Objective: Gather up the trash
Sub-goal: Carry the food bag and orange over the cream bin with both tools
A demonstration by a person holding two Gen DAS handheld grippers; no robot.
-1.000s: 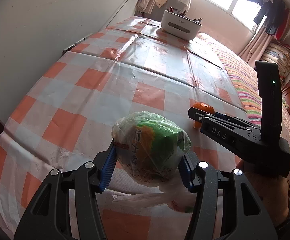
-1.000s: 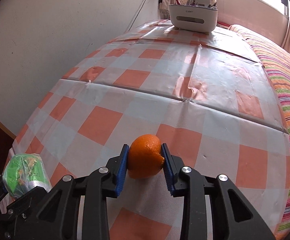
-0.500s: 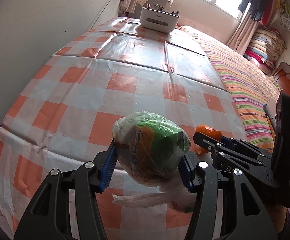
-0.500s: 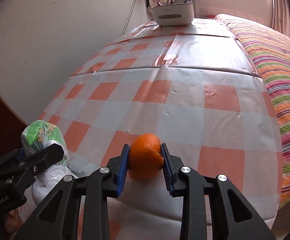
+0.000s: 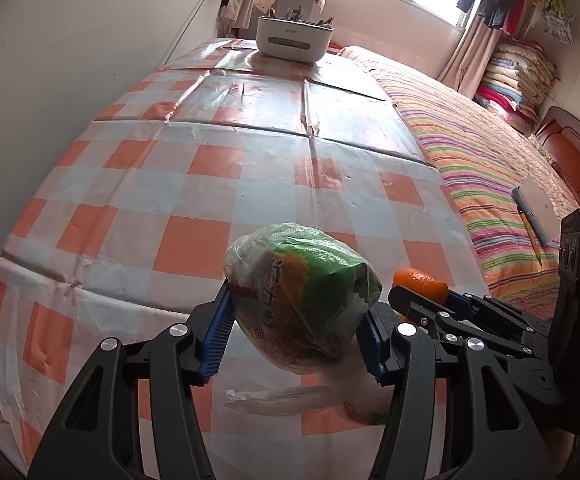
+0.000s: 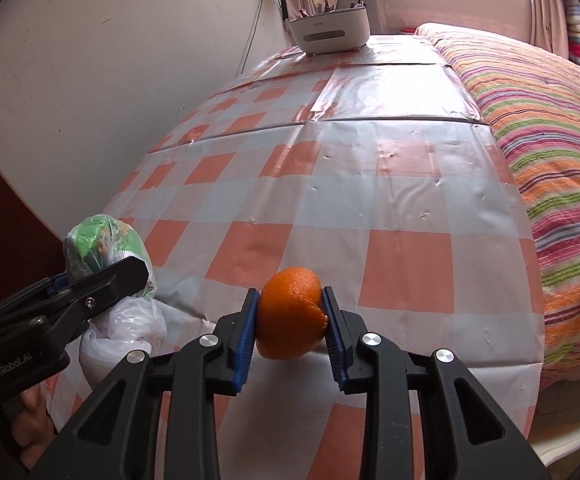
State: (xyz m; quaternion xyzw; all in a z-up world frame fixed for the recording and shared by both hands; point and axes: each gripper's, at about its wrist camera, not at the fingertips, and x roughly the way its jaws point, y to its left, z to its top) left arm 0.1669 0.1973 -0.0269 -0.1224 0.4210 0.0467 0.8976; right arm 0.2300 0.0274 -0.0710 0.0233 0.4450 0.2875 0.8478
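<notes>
My left gripper (image 5: 296, 334) is shut on a crumpled plastic bag with green and orange print (image 5: 302, 296), held above the near end of the checked tablecloth (image 5: 193, 184). A loose white tail of the bag hangs below the blue pads. My right gripper (image 6: 290, 330) is shut on a piece of orange peel (image 6: 290, 312) that curls like a small orange. The two grippers are side by side. In the left wrist view the right gripper shows at the right with the orange peel (image 5: 420, 284) at its tip. In the right wrist view the plastic bag (image 6: 103, 246) shows at the left.
A white caddy (image 5: 294, 38) with pens stands at the far end of the table. A bed with a striped blanket (image 5: 482, 168) runs along the table's right side, a notebook and pen (image 5: 534, 210) lying on it. A white wall borders the left.
Both grippers have drawn back toward the near end of the table and to the right, each keeping its hold. The caddy and the bed now show more fully.
</notes>
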